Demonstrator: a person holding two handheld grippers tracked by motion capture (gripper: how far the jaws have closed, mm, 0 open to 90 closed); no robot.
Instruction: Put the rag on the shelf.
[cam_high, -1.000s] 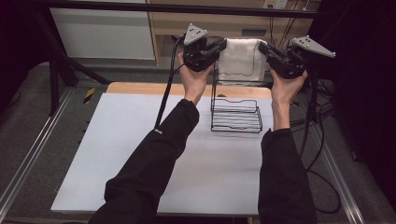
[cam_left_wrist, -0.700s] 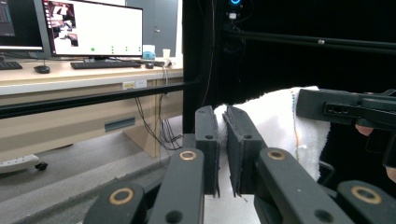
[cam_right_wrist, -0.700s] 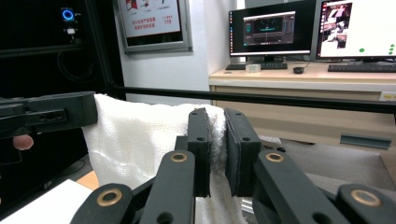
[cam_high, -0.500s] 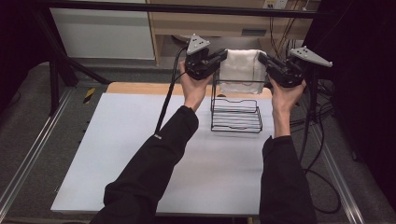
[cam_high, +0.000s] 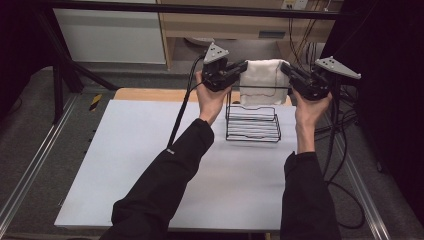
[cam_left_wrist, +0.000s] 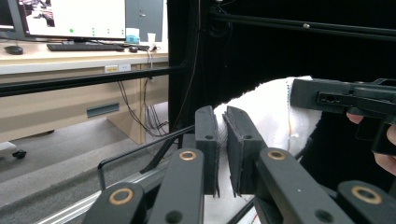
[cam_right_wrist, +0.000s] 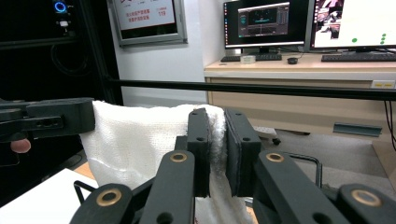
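Setting: dark-curtained lab bay; white table top with a wooden strip along its far edge; desks with monitors beyond.

Item: white towel, knitted or waffle-textured cloth with a thin dark stitched line near its hem. Location: held up in the air over the far end of the black wire rack, which stands on the table; the lower part of the cloth hangs down at the rack's rear rail, and contact there cannot be told.

Holders: left gripper pinches the towel's left upper edge, its jaws closed almost together on a fold of cloth, as the left gripper view shows. Right gripper does likewise at the right upper edge, with cloth bunched between its pads. Towel spans the gap between them, drawn fairly flat.

Handling, by judgement: light, soft, limp; no stiffness, so it sags wherever unsupported. Not fragile. Texture likely grips the pads well, with little risk of slip. Loose weave may snag on wire ends.

Best hold: two top corners or top edge, well apart, as now, keeping the cloth spread for draping.
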